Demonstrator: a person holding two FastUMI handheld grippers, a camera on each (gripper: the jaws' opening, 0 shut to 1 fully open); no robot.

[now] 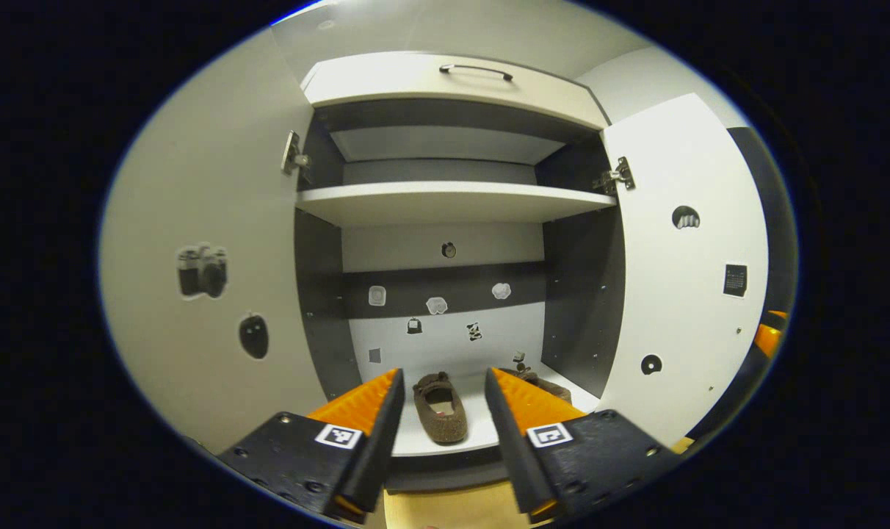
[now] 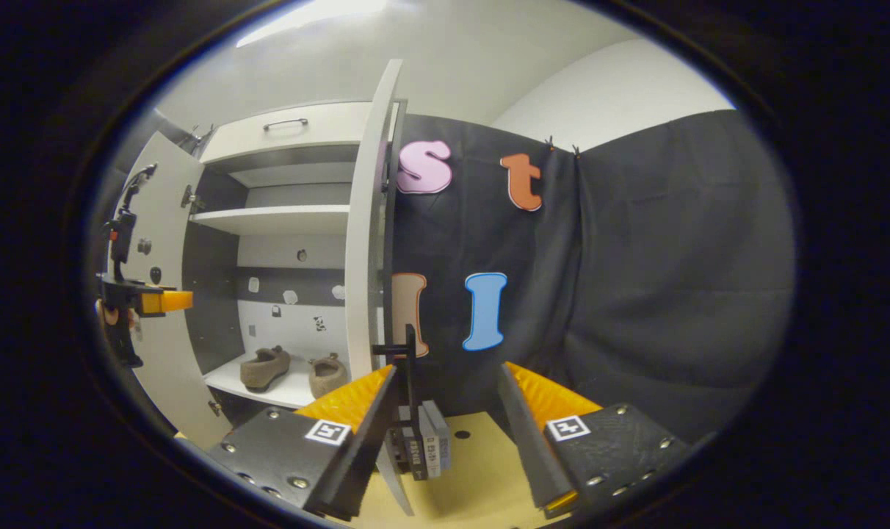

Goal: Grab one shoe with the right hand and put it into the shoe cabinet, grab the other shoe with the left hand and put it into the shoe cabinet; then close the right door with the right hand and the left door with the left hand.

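Note:
Two brown slippers lie on the bottom shelf of the open shoe cabinet (image 1: pixel 445 202). In the left gripper view one slipper (image 1: pixel 440 406) sits between my fingers but well beyond them, and the other slipper (image 1: pixel 544 383) peeks out behind the right finger. My left gripper (image 1: pixel 445 419) is open and holds nothing. In the right gripper view both slippers (image 2: pixel 266 368) (image 2: pixel 327 375) rest side by side on the shelf. My right gripper (image 2: pixel 445 408) is open, just right of the right door's (image 2: pixel 368 242) edge. The left gripper (image 2: pixel 145 300) shows far left, in front of the left door (image 2: pixel 158 242).
Both doors stand open: the left door (image 1: pixel 210 264) and the right door (image 1: pixel 684 264) flank the opening. A drawer with a handle (image 1: pixel 476 70) tops the cabinet. A small black stand (image 2: pixel 414 433) sits on the light wooden floor (image 2: pixel 474 470) below the right door's edge.

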